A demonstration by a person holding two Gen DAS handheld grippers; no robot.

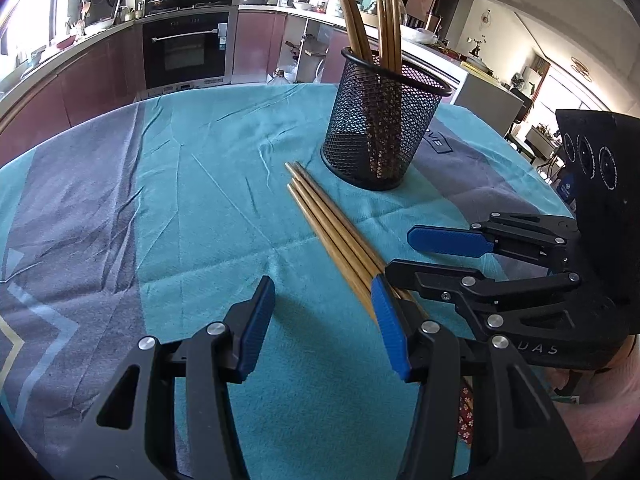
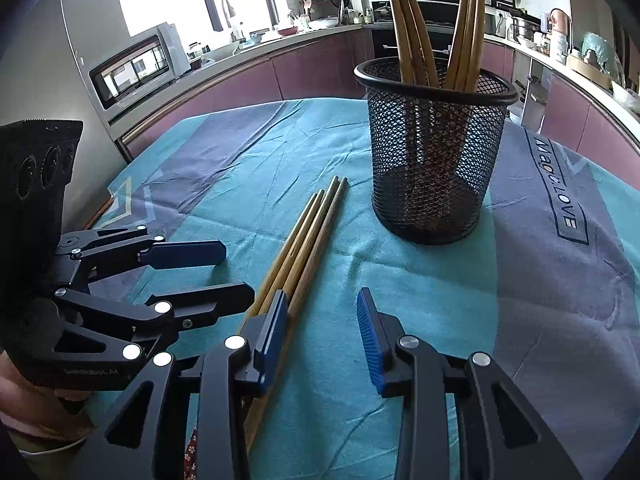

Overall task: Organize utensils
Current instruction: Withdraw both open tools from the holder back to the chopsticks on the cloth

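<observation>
Several wooden chopsticks (image 1: 332, 232) lie bundled on the teal tablecloth, also in the right wrist view (image 2: 308, 236). A black mesh holder (image 1: 380, 128) stands behind them with more chopsticks (image 1: 384, 16) upright in it; it also shows in the right wrist view (image 2: 432, 152). My left gripper (image 1: 324, 320) is open and empty, just left of the bundle's near end. My right gripper (image 2: 324, 332) is open and empty, just right of the bundle. Each gripper shows in the other's view: the right one (image 1: 404, 264) and the left one (image 2: 236, 272), both open.
The round table's teal and grey cloth (image 1: 180, 200) is creased. Kitchen counters, an oven (image 1: 186, 48) and a microwave (image 2: 136, 68) ring the far side. A person's hand (image 2: 24, 400) holds the left gripper at the near left edge.
</observation>
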